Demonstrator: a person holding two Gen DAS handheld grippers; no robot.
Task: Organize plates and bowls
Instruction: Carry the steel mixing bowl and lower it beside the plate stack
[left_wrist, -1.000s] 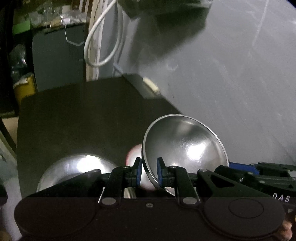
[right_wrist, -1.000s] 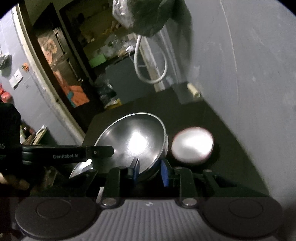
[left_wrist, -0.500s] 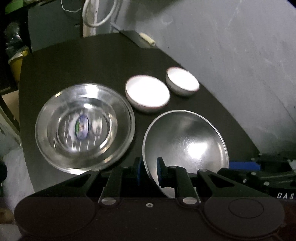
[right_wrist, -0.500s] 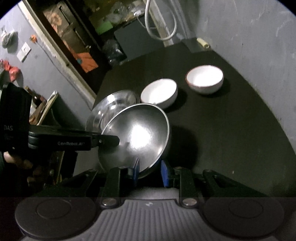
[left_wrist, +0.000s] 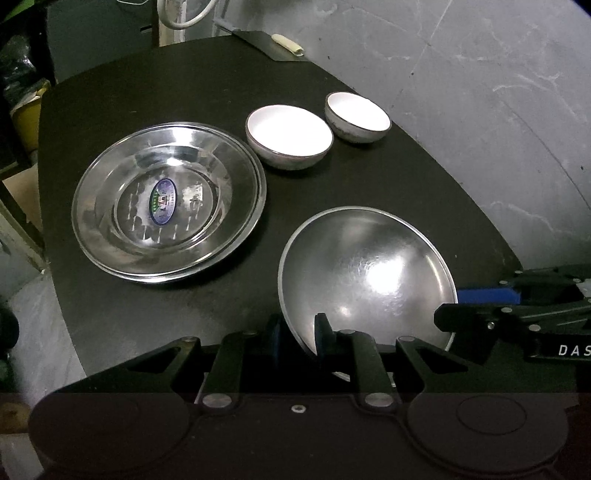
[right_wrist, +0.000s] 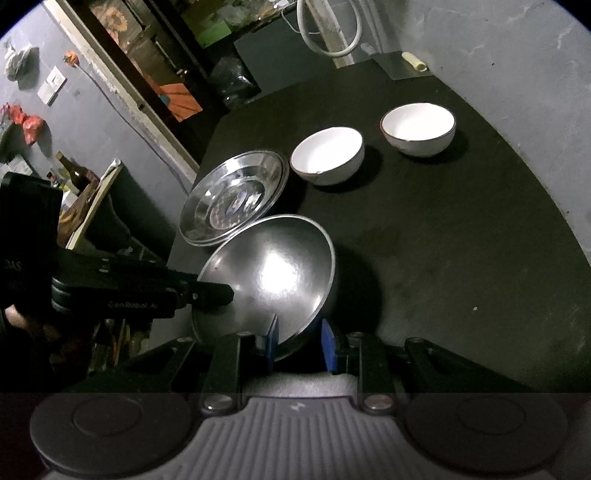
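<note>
Both hand-held grippers are pinching the rim of one round brushed-steel bowl, holding it tilted over the black desk: the left hand-held gripper from one side, the right hand-held gripper opposite. Stacked shiny steel plates and two white ceramic bowls are sitting beyond, near a grey wall.

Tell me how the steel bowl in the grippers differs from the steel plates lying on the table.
The steel bowl is held tilted by its rim between the left gripper and the right gripper; the steel plates lie flat on the black table. The bowl is deep and round-bottomed with a plain inside; the plates are shallow, wide-rimmed, and the top one carries an oval sticker. Both are shiny metal.
</note>
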